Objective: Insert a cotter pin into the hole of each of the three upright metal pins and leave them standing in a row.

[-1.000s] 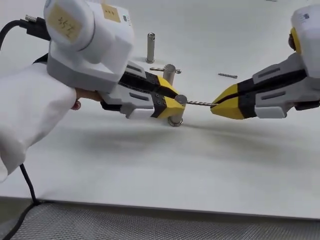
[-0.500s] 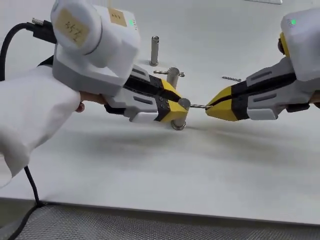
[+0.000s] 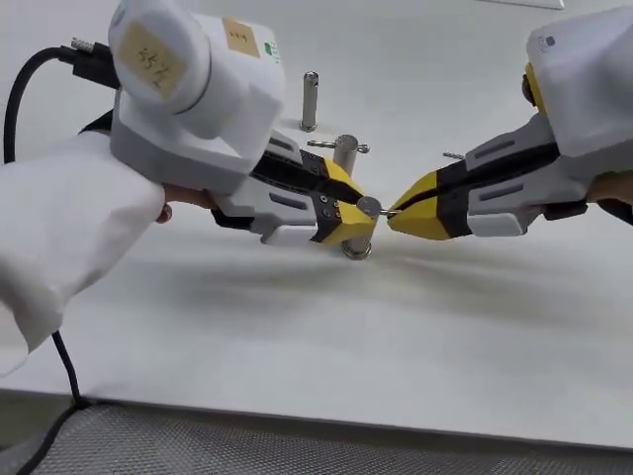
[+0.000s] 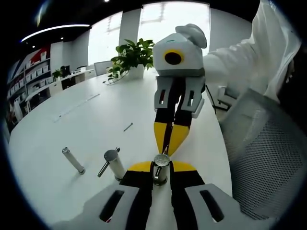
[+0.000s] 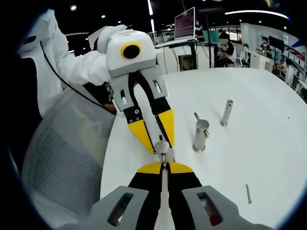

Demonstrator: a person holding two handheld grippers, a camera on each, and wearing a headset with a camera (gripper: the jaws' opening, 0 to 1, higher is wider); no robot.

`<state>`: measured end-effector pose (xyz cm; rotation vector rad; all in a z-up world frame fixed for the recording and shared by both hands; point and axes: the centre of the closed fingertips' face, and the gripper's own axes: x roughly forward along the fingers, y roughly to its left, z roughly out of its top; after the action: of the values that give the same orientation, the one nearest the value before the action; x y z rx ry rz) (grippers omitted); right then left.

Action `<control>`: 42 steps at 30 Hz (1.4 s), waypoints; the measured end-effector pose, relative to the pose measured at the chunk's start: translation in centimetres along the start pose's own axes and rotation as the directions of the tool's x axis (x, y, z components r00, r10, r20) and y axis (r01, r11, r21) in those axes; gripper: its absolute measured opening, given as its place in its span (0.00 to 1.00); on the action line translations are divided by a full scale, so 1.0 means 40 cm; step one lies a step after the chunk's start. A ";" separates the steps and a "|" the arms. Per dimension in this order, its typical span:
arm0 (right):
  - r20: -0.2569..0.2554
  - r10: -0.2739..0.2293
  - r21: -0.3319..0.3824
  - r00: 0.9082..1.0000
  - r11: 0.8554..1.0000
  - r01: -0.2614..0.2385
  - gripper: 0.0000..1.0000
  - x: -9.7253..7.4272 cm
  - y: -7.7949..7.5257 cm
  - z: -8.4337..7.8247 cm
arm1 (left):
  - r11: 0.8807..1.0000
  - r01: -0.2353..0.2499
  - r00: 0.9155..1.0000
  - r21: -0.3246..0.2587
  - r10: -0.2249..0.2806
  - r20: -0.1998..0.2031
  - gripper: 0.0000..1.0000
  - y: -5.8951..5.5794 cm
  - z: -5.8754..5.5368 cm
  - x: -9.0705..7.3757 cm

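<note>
My left gripper (image 3: 356, 216) clamps a metal pin (image 3: 369, 206) upright on the desk (image 3: 297, 327). My right gripper (image 3: 398, 213) pinches a cotter pin (image 3: 389, 211), its tip at that pin's head.

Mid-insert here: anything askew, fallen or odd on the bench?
Nothing stands out. All three stand upright: near pin in the left tool, middle pin already cottered, far pin bare. The right tool holds a cotter pin at the near pin; a spare cotter pin lies flat beyond.

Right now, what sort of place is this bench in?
Probably an open office or meeting room: a long white table with a potted plant at its far end, a mesh chair alongside, and a monitor behind.
</note>
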<state>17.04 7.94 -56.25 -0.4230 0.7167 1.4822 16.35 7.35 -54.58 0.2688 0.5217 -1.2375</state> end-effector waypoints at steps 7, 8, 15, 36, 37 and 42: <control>-0.009 -0.014 0.005 1.000 1.000 0.014 0.07 -0.001 0.002 -0.007 | 1.000 0.003 1.000 0.002 -0.003 0.000 0.10 0.002 -0.004 0.000; -0.019 -0.010 0.016 1.000 1.000 0.011 0.06 -0.004 0.005 -0.012 | 1.000 0.003 1.000 0.002 -0.003 0.000 0.10 0.003 -0.004 -0.001; -0.021 -0.017 0.022 1.000 1.000 0.017 0.01 -0.029 0.006 -0.020 | 1.000 0.003 1.000 0.000 -0.003 0.001 0.10 0.001 -0.003 0.000; 0.009 -0.008 0.023 1.000 1.000 0.007 0.00 -0.020 0.017 0.002 | 1.000 0.001 1.000 -0.008 -0.001 0.002 0.10 0.022 -0.017 -0.005; 0.013 -0.020 0.021 1.000 1.000 0.020 0.00 -0.021 0.012 0.003 | 1.000 0.001 1.000 -0.010 -0.001 0.003 0.10 0.023 -0.018 -0.005; 0.002 -0.029 0.027 1.000 0.999 0.029 0.00 -0.023 0.011 0.003 | 1.000 0.001 1.000 -0.005 -0.001 0.010 0.10 0.021 -0.017 -0.010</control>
<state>16.70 7.36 -55.46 -0.4093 0.7246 1.4445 16.89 8.24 -55.02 0.2582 0.5156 -1.2376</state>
